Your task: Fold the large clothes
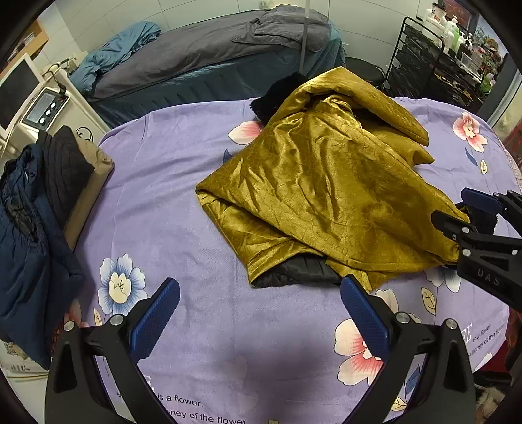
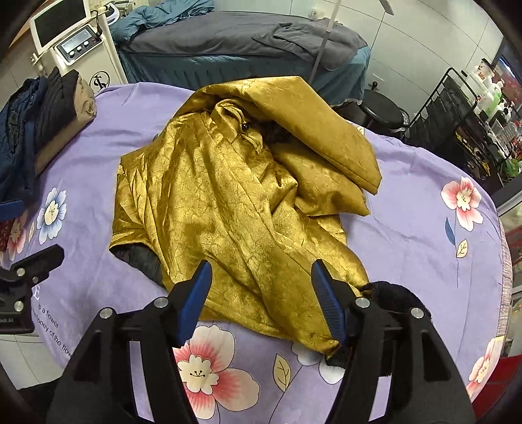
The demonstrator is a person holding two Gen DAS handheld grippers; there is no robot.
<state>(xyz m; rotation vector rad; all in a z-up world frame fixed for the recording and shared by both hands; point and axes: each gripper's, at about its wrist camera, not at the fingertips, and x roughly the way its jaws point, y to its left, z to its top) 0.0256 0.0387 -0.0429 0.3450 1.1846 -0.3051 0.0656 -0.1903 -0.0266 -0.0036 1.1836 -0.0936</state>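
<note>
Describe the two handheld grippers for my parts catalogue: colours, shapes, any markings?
Both match. The left gripper and right gripper have angular matte black plastic arms with triangular cut-outs and silver screw heads. Each finger ends in a flat, ribbed blue pad. The right gripper's body, seen from the left wrist, carries raised lettering, apparently "UAS". No cables or sleeves are visible.

Walls: pale, large smooth panels [image 1: 202, 19] with thin seams ran behind everything.
Bed: a low bed [image 2: 228, 49] stood against the back wall, under a grey cover with a teal skirt.
Bedding: a blue quilt [image 1: 114, 49] lay bunched at the bed's left end, and a grey folded blanket [image 2: 310, 36] lay at its right end.
Machine: a white machine [image 2: 75, 42] with a screen and round knobs stood left of the bed.
Stool: a round black stool [image 2: 381, 109] sat near the bed's right end.
Rack: a black wire rack [image 1: 440, 62] held bottles at the right.
</note>
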